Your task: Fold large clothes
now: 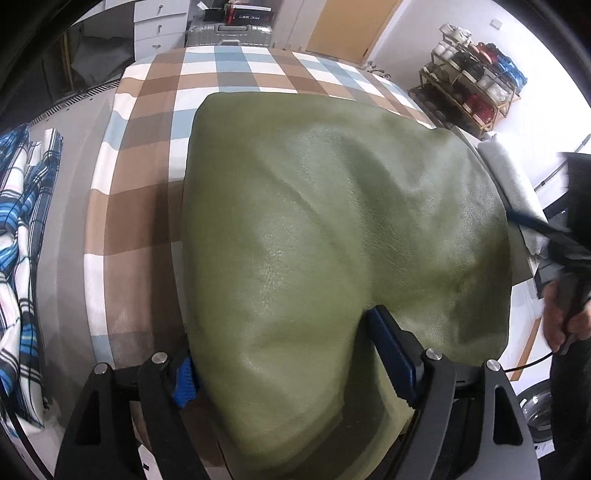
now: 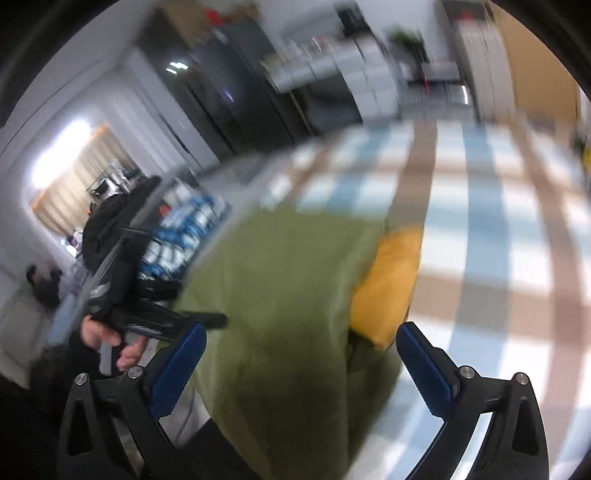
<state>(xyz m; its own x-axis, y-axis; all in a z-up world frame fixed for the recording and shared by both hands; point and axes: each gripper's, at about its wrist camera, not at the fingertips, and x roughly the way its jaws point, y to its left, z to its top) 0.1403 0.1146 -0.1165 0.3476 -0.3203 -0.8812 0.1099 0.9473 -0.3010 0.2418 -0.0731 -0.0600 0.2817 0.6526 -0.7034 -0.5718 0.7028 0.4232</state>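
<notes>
Checked cloth in brown, blue and white covers the counter [image 1: 147, 122] on which the work is done, and everything below is placed relative to the green garment [image 1: 332, 221].

Nearest the left camera, the left tool [image 1: 295, 354] is seen with its blue pads spread wide, one on either side of the garment's near edge; a broad bulge of the leathery green material lies between them, but whether it is actually gripped cannot be told, since the pads stand well apart. In the right view, heavily blurred, the right tool [image 2: 303, 362] is likewise spread, with green fabric running between its pads and nothing visibly pinched. Just beside the garment's right edge in that view, a yellow lining [image 2: 388, 288] is exposed.

Further out, the garment is laid over the near and middle part of the counter as a rounded, doubled-looking slab with soft creases. At least one fold is judged to have been made; a further fold and some smoothing appear to be left.

Beyond the garment's far edge, bare checked cloth is shown, then a silver suitcase [image 1: 229, 33]. A shoe rack [image 1: 472, 85] stands off to its far right, and a blue plaid fabric [image 1: 22, 229] lies to its left.
</notes>
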